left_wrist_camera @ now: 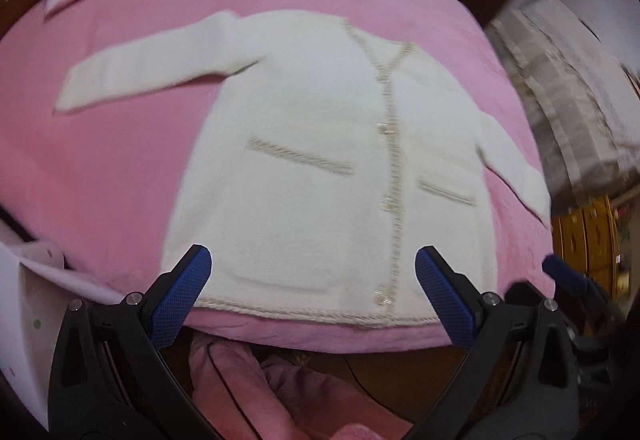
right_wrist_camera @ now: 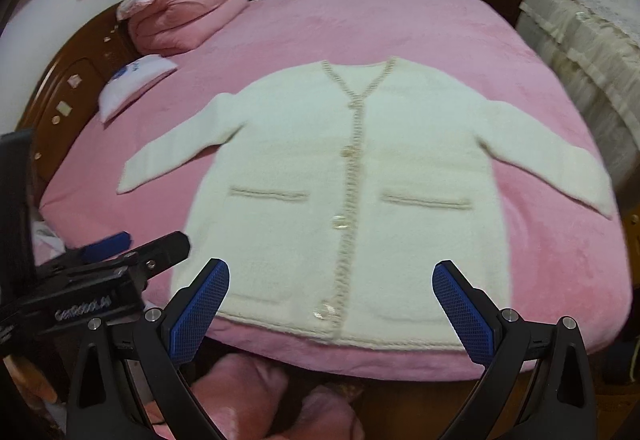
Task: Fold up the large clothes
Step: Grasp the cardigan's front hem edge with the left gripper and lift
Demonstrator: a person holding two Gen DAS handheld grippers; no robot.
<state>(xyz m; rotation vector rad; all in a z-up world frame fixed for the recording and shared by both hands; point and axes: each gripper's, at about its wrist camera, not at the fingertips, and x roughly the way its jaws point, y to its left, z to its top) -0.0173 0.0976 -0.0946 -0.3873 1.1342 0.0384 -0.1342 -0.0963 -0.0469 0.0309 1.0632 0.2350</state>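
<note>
Our left gripper (left_wrist_camera: 312,292) and right gripper (right_wrist_camera: 330,304) share one build: black plastic arms with triangular cutouts, silver round screws at the pivots, and blue cross-hatched pads (right_wrist_camera: 200,310) on the fingers.

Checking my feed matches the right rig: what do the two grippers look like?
Both look alike: the left gripper and right gripper have black angular frames with silver bolts and blue cross-hatched finger pads. The right wrist view shows white lettering on the left gripper's black body, too blurred to read. No cables or sleeves show.
</note>
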